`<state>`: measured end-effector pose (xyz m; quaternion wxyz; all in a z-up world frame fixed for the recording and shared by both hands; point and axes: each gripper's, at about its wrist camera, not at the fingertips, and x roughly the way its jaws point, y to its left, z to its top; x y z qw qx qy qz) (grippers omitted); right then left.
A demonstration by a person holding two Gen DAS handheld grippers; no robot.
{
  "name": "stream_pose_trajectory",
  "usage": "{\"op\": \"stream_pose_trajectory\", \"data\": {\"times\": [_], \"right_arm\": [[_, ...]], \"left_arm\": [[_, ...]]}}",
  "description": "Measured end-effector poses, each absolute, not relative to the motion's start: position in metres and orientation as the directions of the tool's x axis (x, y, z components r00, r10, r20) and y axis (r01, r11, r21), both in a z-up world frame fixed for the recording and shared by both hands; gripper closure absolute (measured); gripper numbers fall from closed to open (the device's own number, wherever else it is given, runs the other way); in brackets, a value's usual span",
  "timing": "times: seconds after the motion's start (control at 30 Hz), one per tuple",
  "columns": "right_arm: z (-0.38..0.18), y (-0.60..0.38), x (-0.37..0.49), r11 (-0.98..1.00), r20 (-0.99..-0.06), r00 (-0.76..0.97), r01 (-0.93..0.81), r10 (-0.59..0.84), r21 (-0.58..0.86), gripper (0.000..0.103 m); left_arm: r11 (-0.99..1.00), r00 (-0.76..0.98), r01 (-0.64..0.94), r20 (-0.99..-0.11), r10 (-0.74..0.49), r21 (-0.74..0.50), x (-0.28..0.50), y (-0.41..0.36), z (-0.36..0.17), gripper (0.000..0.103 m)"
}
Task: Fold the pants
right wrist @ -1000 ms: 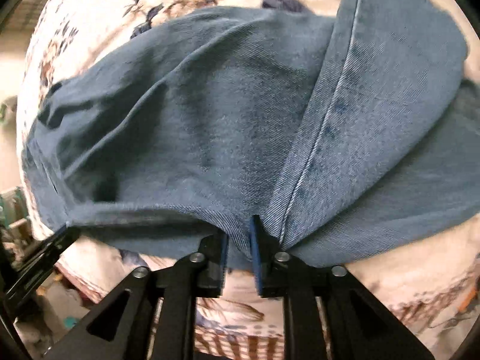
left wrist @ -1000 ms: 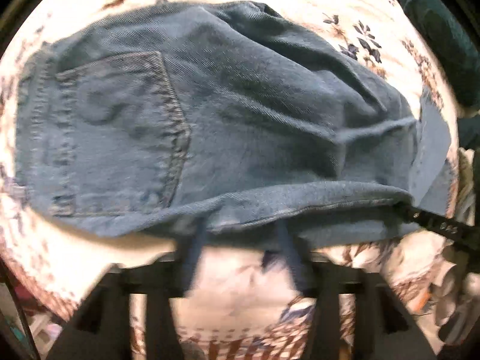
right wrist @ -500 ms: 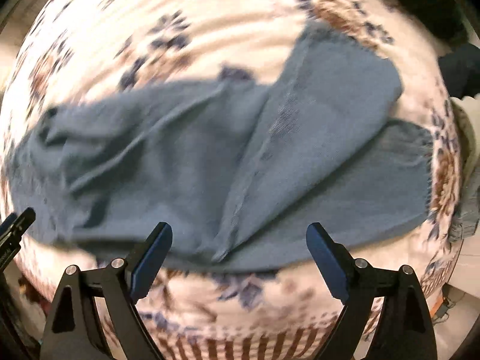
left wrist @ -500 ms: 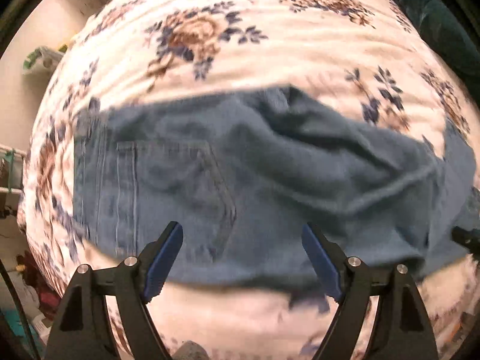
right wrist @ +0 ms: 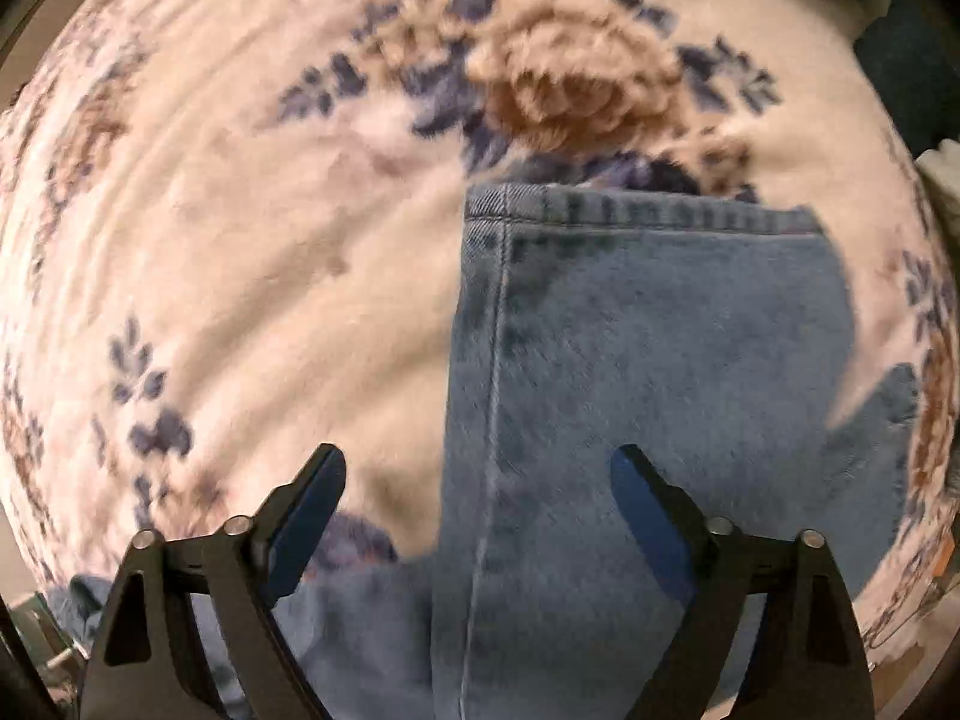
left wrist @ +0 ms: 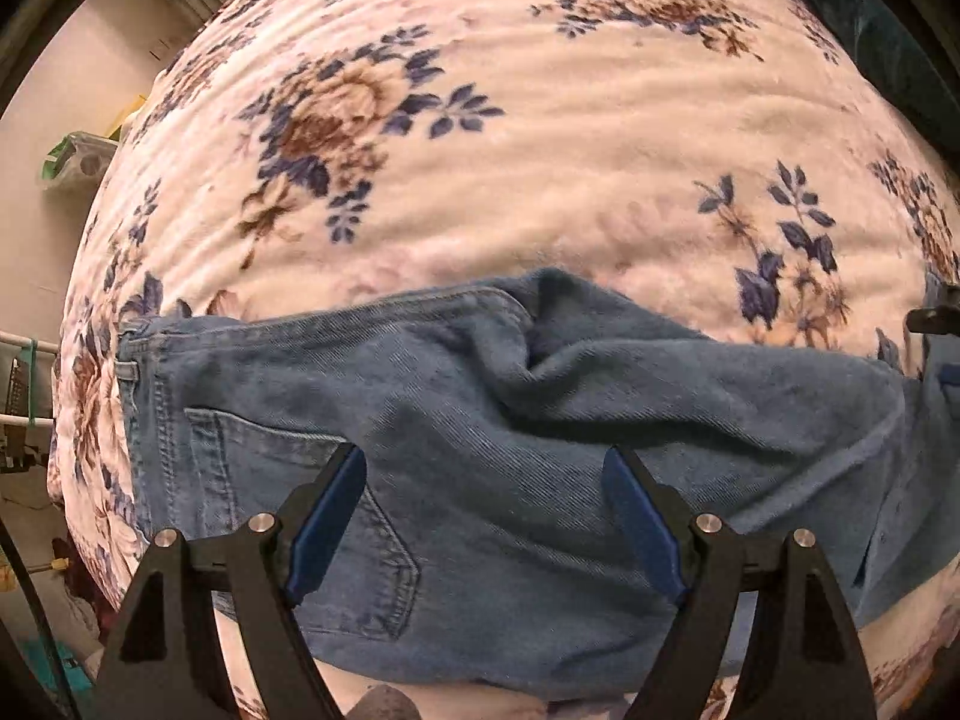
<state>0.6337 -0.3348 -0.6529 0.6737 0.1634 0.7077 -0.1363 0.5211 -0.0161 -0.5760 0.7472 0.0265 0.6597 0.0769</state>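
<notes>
Blue denim pants (left wrist: 510, 420) lie on a floral blanket (left wrist: 510, 120). In the left wrist view the waistband is at the left, a back pocket (left wrist: 288, 498) faces up, and the fabric is creased in the middle. My left gripper (left wrist: 486, 516) is open and empty above the seat of the pants. In the right wrist view a pant leg (right wrist: 630, 390) runs away from me, its hem (right wrist: 636, 210) at the far end. My right gripper (right wrist: 480, 510) is open and empty above that leg's left edge.
The blanket (right wrist: 240, 240) covers a bed and extends far beyond the pants. The bed's left edge drops to a cluttered floor with a green-and-white object (left wrist: 72, 156). A dark teal cushion (left wrist: 870, 18) lies at the far right.
Both grippers have let go of the near edge of the pants, opened and lifted back. The right gripper has swung to the right, over the leg end.
</notes>
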Motion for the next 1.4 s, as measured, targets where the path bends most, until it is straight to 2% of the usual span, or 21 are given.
{"op": "stream_pose_trajectory", "data": {"times": [0.07, 0.1, 0.23, 0.33, 0.43, 0.53, 0.6, 0.73, 0.8, 0.93, 1.1, 1.13, 1.2, 1.23, 1.3, 1.4], "right_arm": [[-0.650, -0.333, 0.629, 0.917, -0.998, -0.045, 0.395, -0.046, -0.060, 0.088], [-0.641, -0.337, 0.621, 0.909, -1.000, -0.009, 0.416, -0.027, -0.029, 0.097], [-0.585, -0.378, 0.556, 0.823, -0.989, 0.143, 0.564, -0.029, 0.057, 0.097], [-0.568, -0.419, 0.489, 0.717, -0.986, 0.163, 0.690, -0.024, 0.097, 0.097], [-0.591, -0.464, 0.426, 0.569, -0.986, 0.159, 0.808, 0.046, 0.156, 0.097], [-0.630, -0.497, 0.385, 0.379, -0.939, 0.260, 0.864, 0.227, 0.331, 0.095], [-0.642, -0.501, 0.367, 0.334, -0.904, 0.334, 0.848, 0.266, 0.411, 0.091], [-0.634, -0.499, 0.364, 0.376, -0.909, 0.364, 0.828, 0.205, 0.416, 0.091], [-0.629, -0.514, 0.360, 0.377, -0.908, 0.383, 0.826, 0.170, 0.420, 0.096], [-0.621, -0.526, 0.351, 0.367, -0.920, 0.379, 0.845, 0.101, 0.388, 0.097], [-0.649, -0.548, 0.337, 0.390, -0.927, 0.296, 0.845, 0.232, 0.367, 0.096], [-0.641, -0.547, 0.335, 0.408, -0.934, 0.287, 0.843, 0.212, 0.351, 0.093], [-0.623, -0.539, 0.330, 0.450, -0.947, 0.273, 0.833, 0.169, 0.321, 0.078], [-0.610, -0.528, 0.328, 0.477, -0.947, 0.282, 0.818, 0.156, 0.322, 0.063], [-0.598, -0.502, 0.329, 0.527, -0.945, 0.278, 0.784, 0.174, 0.328, 0.047], [-0.595, -0.448, 0.338, 0.577, -0.927, 0.256, 0.727, 0.274, 0.371, 0.046]], "left_arm": [[0.988, 0.108, -0.072, -0.984, 0.142, 0.135, 0.518, -0.020, -0.577, 0.023], [0.990, 0.102, -0.067, -0.986, 0.135, 0.128, 0.515, -0.022, -0.577, 0.023], [0.995, 0.085, -0.049, -0.992, 0.094, 0.090, 0.506, -0.027, -0.576, 0.023], [0.997, 0.076, -0.045, -0.995, 0.060, 0.057, 0.500, -0.031, -0.578, 0.023], [0.998, 0.075, -0.034, -0.996, 0.051, 0.049, 0.497, -0.038, -0.580, 0.023], [0.999, 0.072, -0.033, -0.997, 0.042, 0.040, 0.496, -0.045, -0.581, 0.023], [0.999, 0.078, -0.030, -0.996, 0.042, 0.040, 0.494, -0.050, -0.580, 0.023], [0.999, 0.081, -0.015, -0.996, 0.044, 0.043, 0.489, -0.058, -0.579, 0.023], [0.999, 0.079, -0.013, -0.996, 0.045, 0.044, 0.485, -0.061, -0.579, 0.023], [0.999, 0.079, -0.023, -0.996, 0.051, 0.049, 0.473, -0.063, -0.576, 0.023], [0.997, 0.112, -0.049, -0.991, 0.066, 0.060, 0.459, -0.054, -0.564, 0.023], [0.996, 0.137, -0.056, -0.987, 0.080, 0.073, 0.456, -0.052, -0.559, 0.023], [0.992, 0.181, -0.074, -0.977, 0.109, 0.097, 0.449, -0.041, -0.546, 0.022], [0.991, 0.192, -0.093, -0.975, 0.112, 0.096, 0.446, -0.032, -0.540, 0.022], [0.986, 0.198, -0.148, -0.975, 0.106, 0.077, 0.438, -0.007, -0.531, 0.022], [0.967, 0.180, -0.239, -0.974, 0.137, 0.092, 0.432, 0.046, -0.525, 0.022]]}}
